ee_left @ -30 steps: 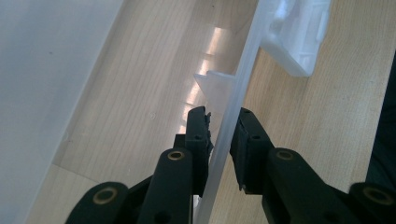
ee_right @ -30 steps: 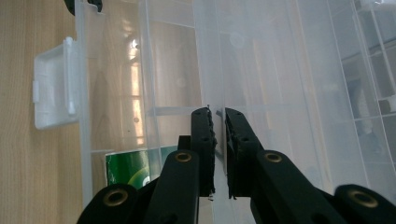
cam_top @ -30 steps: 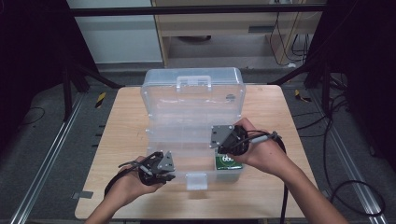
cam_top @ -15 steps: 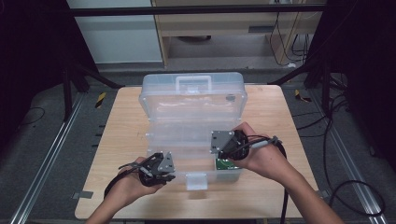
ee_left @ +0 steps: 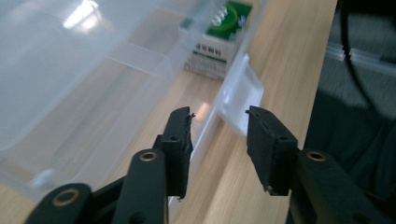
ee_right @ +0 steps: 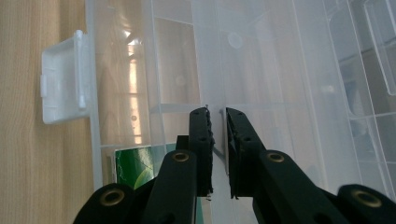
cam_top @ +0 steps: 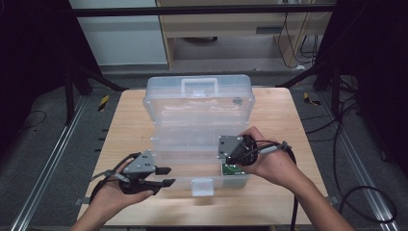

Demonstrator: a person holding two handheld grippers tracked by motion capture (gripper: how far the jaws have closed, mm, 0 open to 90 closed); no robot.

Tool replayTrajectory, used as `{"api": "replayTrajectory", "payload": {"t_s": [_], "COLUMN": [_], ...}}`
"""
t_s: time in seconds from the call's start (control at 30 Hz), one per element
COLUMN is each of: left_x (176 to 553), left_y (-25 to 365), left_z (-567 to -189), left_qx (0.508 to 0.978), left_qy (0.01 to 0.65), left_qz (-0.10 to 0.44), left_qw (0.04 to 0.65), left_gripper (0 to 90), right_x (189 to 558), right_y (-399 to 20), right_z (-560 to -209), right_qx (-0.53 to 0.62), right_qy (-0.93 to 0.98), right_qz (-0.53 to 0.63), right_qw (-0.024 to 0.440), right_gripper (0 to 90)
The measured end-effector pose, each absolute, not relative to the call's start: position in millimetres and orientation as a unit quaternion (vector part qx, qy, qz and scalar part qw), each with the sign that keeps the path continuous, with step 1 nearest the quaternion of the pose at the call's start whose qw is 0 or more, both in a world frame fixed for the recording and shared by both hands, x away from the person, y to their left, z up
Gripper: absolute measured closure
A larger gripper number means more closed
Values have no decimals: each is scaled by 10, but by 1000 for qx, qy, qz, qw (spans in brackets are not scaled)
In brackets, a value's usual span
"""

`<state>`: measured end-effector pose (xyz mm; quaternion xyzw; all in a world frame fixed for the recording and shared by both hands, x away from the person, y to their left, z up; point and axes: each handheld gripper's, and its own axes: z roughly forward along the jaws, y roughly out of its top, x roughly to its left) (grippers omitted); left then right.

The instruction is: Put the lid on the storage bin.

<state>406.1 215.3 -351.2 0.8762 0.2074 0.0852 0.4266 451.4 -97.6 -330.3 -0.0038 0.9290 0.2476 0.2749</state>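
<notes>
Over the wooden counter (cam_top: 130,120) sits the clear plastic organiser box (cam_top: 197,120), lid thrown back toward the far edge, its handle up there at the rear. The white latch tab (cam_top: 202,186) hangs off the front wall, right in the middle.

Left claw (cam_top: 166,176) hovers just off the box's front left corner, jaws pointing across toward the latch. Its jaws have just been opening, and in the left gripper view they stand released with a clear gap, nothing between them; the box's front wall and the latch tab (ee_left: 240,95) lie just beyond the tips, untouched.

Right claw (ee_right: 217,116) is down inside the box at the front right. In the right gripper view its jaws are clenched onto a thin clear divider wall (ee_right: 219,135), the plastic edge running straight up between the two black pads with barely a sliver of space.

And there's the green-and-white carton (cam_top: 234,170), tucked in the front right compartment just beneath the right hand (cam_top: 269,161). The left gripper view shows it too (ee_left: 217,44), standing against the front wall.
</notes>
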Motion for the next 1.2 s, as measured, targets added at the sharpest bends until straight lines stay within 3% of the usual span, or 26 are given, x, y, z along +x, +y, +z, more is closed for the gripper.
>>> {"api": "replayTrajectory", "payload": {"t_s": [0.3, 0.7, 1.2], "left_x": [4417, 4823, 5000], "left_y": [2562, 2571, 2547], "left_z": [-3257, -2951, -2896], "left_qx": [842, 823, 807], "left_qy": [294, 327, 355], "left_qz": [105, 118, 113], "left_qw": [440, 449, 459], "left_gripper": [887, 899, 898], "right_x": [4502, 4492, 4465], "right_y": [-957, -957, -969], "right_z": [-3306, -3314, -3339], "right_qx": [-10, -10, -8], "right_qy": [931, 930, 929], "right_qz": [241, 239, 240], "right_qw": [274, 278, 280], "right_gripper": [807, 800, 794]}}
